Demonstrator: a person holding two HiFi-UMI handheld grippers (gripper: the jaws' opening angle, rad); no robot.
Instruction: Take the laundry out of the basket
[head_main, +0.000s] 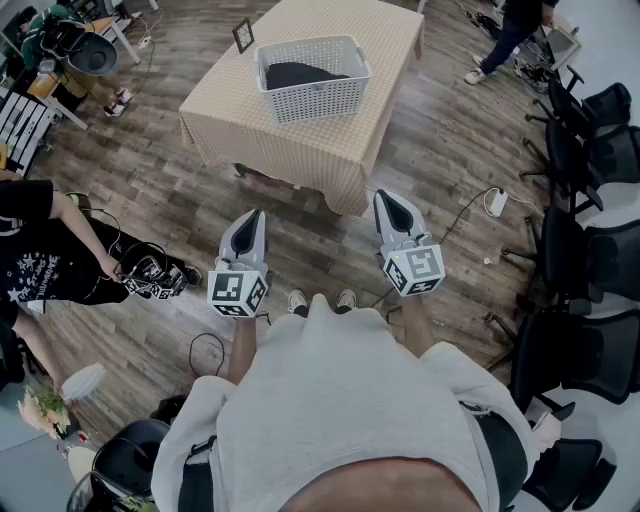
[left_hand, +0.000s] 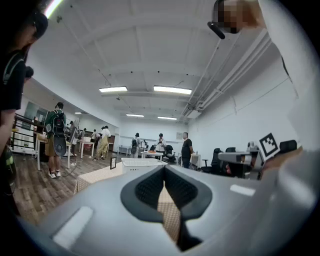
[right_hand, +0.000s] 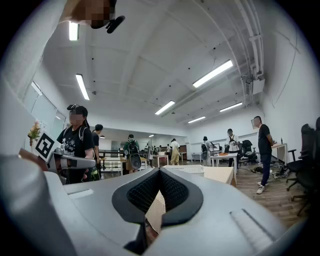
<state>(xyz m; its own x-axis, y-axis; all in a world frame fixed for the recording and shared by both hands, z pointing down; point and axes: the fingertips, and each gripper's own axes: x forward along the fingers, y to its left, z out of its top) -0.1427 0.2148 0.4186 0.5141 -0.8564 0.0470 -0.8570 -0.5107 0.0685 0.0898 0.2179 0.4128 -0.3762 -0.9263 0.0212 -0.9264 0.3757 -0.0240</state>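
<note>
Desk: covered with a beige checked cloth, set ahead of the person.
Basket: white, slatted, stood upright on the desk with its open top up; long axis laid across the head view.
Laundry: dark heap, kept inside the basket, toward its left.
Left gripper, right gripper: held level, well short of the desk; fingers closed, nothing gripped; a square black-and-white marker is borne on each cube.
Frame: small, dark, stood left of the basket; content too small to be read.
</note>
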